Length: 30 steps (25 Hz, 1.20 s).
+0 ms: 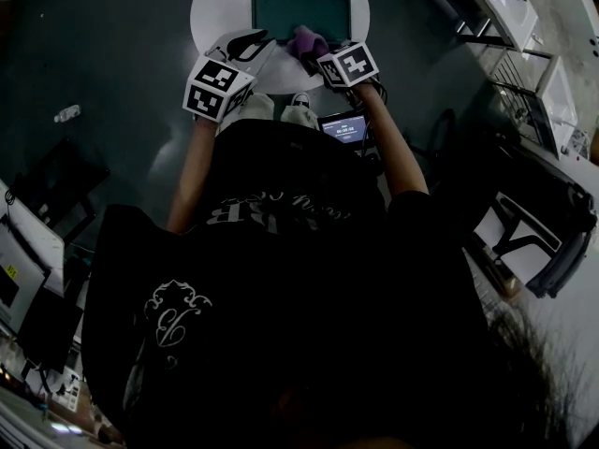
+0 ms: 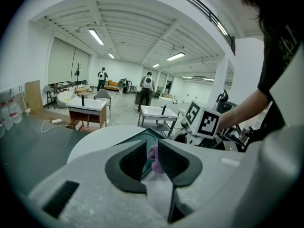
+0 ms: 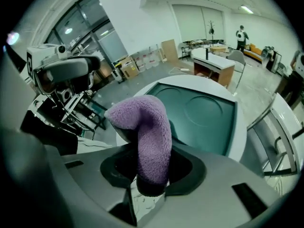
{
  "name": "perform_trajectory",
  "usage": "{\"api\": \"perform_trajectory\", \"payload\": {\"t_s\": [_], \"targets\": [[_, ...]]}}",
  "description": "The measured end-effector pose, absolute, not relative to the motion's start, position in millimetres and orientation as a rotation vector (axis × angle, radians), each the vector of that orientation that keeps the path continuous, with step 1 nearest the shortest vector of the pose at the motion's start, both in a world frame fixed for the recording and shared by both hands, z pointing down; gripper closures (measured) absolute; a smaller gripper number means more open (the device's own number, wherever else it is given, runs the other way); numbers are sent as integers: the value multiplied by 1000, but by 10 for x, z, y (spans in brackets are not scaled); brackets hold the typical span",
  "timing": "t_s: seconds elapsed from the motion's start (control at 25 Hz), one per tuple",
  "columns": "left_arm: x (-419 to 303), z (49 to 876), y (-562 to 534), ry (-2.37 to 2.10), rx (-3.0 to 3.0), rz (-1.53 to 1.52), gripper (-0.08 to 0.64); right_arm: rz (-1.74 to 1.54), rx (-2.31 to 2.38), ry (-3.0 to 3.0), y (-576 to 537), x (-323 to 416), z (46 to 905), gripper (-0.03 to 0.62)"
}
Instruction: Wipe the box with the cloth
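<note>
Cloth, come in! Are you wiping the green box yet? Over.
Right gripper shut on purple cloth, at green box near edge; contact unclear. Left gripper open, empty, alongside. Nothing in the way on white table.

No legible text; shirt lettering point(image 1: 271, 211) too dim

One box point(image 1: 300, 12), one cloth point(image 1: 305, 37), one table point(image 1: 211, 7), two grippers point(image 1: 249, 39) point(image 1: 311, 54)

The person wears a black short-sleeved T-shirt point(image 1: 281, 279) with white ornamental print.
</note>
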<state>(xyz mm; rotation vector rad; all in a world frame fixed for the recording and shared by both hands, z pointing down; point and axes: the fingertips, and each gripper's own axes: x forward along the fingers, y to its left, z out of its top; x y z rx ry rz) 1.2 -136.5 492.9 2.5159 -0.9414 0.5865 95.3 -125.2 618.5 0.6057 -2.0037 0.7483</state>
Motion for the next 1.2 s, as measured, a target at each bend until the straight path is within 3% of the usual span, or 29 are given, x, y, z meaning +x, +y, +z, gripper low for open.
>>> {"api": "perform_trajectory", "payload": {"t_s": [0.6, 1.2], "targets": [[-483, 5058, -1166, -1058, 2411, 566, 476, 692, 258, -1936, -721, -242, 6740, 477], [-310, 5141, -1150, -960, 2446, 593, 476, 701, 359, -1824, -976, 602, 6857, 477]]}}
